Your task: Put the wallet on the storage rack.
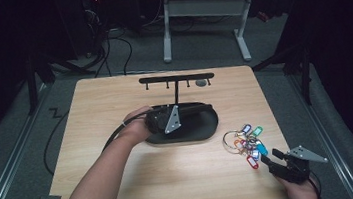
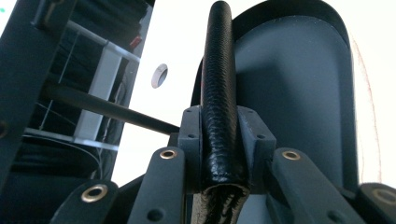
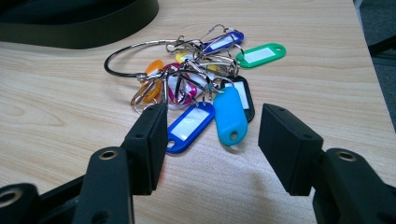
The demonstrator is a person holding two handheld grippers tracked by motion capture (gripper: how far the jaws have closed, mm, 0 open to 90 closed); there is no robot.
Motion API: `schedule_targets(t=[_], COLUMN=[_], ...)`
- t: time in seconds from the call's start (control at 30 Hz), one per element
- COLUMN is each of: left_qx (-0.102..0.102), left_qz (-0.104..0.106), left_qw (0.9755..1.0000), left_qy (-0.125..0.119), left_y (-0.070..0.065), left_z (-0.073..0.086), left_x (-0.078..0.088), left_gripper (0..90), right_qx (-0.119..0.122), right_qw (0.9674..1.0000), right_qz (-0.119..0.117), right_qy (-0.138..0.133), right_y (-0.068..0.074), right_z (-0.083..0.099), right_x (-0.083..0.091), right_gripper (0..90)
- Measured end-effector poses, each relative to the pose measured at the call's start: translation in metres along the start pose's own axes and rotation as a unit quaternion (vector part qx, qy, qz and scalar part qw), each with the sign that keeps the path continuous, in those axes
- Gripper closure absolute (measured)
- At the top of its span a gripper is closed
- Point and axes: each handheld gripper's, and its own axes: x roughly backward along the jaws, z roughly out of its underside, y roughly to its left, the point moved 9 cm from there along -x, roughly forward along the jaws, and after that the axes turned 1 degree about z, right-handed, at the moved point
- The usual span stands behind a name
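Left gripper (image 1: 186,111) clamped on the tray rim (image 2: 219,93); right gripper (image 1: 274,158) spread before the key tags (image 1: 248,142).

In the left gripper view the jaws pinched the black stitched rim of the oval tray (image 1: 188,133) — the tray sat mid-table at the foot of the hook stand (image 1: 176,78). The right gripper rested near the table's (image 1: 114,101) front right corner, its jaws apart and gripping nothing, the tags on their ring (image 3: 135,56) lying on the wood just ahead, right of the tray.
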Motion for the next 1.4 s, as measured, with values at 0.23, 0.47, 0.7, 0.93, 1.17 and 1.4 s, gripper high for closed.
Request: schedule_targets(t=[0.23,0.47,0.7,0.93,1.17,1.4], left_qx=[0.007,0.029,0.077,0.105,0.098,0.136], left_qz=[0.025,0.045,0.062,0.068,0.066,0.045], left_qw=[0.9995,0.9971,0.9918,0.9864,0.9834,0.9814], left_qy=[0.016,0.055,0.081,0.106,0.137,0.127], left_y=[-0.008,-0.016,-0.019,-0.024,-0.030,-0.024], left_z=[0.017,0.047,0.066,0.079,0.093,0.102], left_x=[-0.003,-0.006,-0.005,-0.002,0.009,0.026], left_gripper=[73.1,72.2,67.0,56.7,52.9,55.8], right_qx=[-0.002,-0.002,-0.001,-0.003,0.001,0.001], right_qw=[1.0000,1.0000,1.0000,1.0000,1.0000,1.0000], right_qz=[0.000,0.000,0.002,0.005,0.005,0.007], right_qy=[0.004,0.006,0.009,0.008,0.006,0.005], right_y=[-0.001,0.001,0.001,0.001,0.000,0.001], right_z=[0.001,0.002,0.003,0.003,0.002,0.001], right_x=[-0.001,-0.001,-0.002,-0.002,-0.001,-0.001], right_gripper=[42.7,42.7,42.7,42.7,42.7,42.7])
